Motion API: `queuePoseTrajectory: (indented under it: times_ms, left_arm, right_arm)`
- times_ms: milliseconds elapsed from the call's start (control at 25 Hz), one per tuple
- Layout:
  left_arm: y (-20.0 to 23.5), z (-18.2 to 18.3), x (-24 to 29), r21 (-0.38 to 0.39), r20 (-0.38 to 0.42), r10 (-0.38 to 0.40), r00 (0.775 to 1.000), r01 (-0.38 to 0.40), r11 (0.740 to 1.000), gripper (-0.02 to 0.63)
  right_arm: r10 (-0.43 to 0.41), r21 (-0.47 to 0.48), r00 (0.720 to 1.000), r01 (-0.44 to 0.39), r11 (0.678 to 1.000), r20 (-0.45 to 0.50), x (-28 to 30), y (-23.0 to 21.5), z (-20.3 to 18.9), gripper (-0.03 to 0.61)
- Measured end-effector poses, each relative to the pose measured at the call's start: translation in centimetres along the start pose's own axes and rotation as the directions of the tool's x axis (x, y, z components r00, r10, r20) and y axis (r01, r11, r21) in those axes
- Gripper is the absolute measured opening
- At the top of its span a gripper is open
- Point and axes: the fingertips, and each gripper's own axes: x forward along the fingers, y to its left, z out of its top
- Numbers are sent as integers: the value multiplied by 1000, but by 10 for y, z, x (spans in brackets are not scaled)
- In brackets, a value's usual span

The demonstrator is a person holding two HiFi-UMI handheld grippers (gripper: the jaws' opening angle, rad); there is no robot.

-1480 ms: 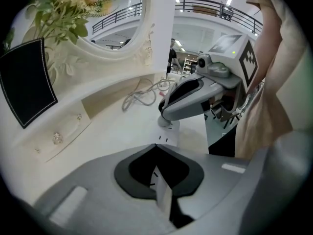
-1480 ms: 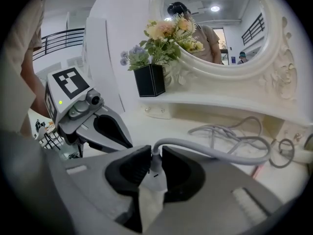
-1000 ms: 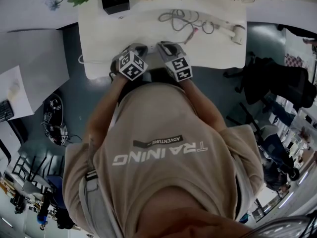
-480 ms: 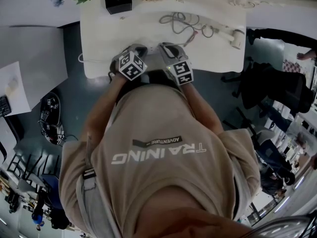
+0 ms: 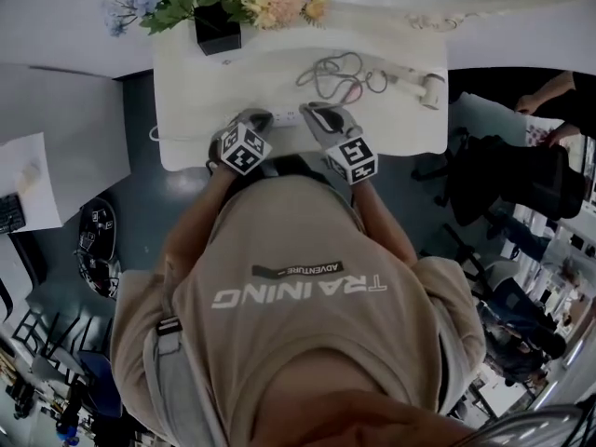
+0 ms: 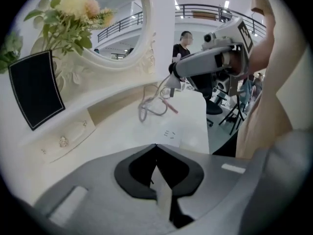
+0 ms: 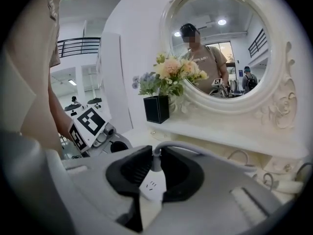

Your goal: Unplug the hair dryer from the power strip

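Observation:
A white power strip point(image 5: 284, 117) lies near the front edge of the white dressing table point(image 5: 205, 110). The white hair dryer point(image 5: 426, 85) rests at the table's right, its grey cord point(image 5: 337, 71) coiled in the middle. My left gripper point(image 5: 254, 121) is shut on the strip's left part, and the strip point(image 6: 171, 133) runs out beyond the touching tips point(image 6: 155, 147). My right gripper point(image 7: 155, 154) is shut on the plug point(image 7: 155, 163), right above the strip point(image 7: 150, 186). The cord arcs away to the right. Whether the pins sit in the socket is hidden.
Flowers in a black vase point(image 5: 216, 12) stand at the table's back left. A round white-framed mirror point(image 7: 222, 48) rises behind the table. An office chair point(image 5: 503, 170) stands by the table's right end, and a second white desk point(image 5: 56, 128) lies to the left.
The right gripper has shifted a little to the right, away from the left gripper. The left gripper stays in place on the strip. The head view has tilted slightly.

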Motion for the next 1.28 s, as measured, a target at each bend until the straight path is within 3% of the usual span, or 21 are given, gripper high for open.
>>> queuePoseTrajectory:
  times_ms: [200, 360, 440, 520, 960, 1280]
  left_arm:
    - [15, 41, -33, -99, 159, 79, 984, -64, 993, 2]
    - [34, 76, -72, -260, 325, 154, 933, -68, 963, 2]
    - [39, 89, -92, -304, 380, 192, 905, -73, 950, 2]
    - [42, 97, -106, -305, 397, 224, 890, -102, 947, 2]
    - [50, 101, -138, -322, 406, 321, 856, -194, 926, 2]
    - [52, 94, -142, -330, 406, 332, 851, -202, 922, 2]
  right_arm:
    - [1, 18, 998, -2, 1000, 60, -16, -9, 15, 61]
    - [28, 21, 993, -30, 999, 118, -23, -13, 28, 61]
    - [42, 21, 989, -45, 999, 141, -27, -14, 34, 61]
    - [56, 17, 986, -60, 998, 157, -30, -15, 41, 61]
    - [128, -22, 976, -126, 992, 173, -31, -20, 60, 61]
    - [127, -29, 977, -123, 992, 169, -32, -19, 64, 61]
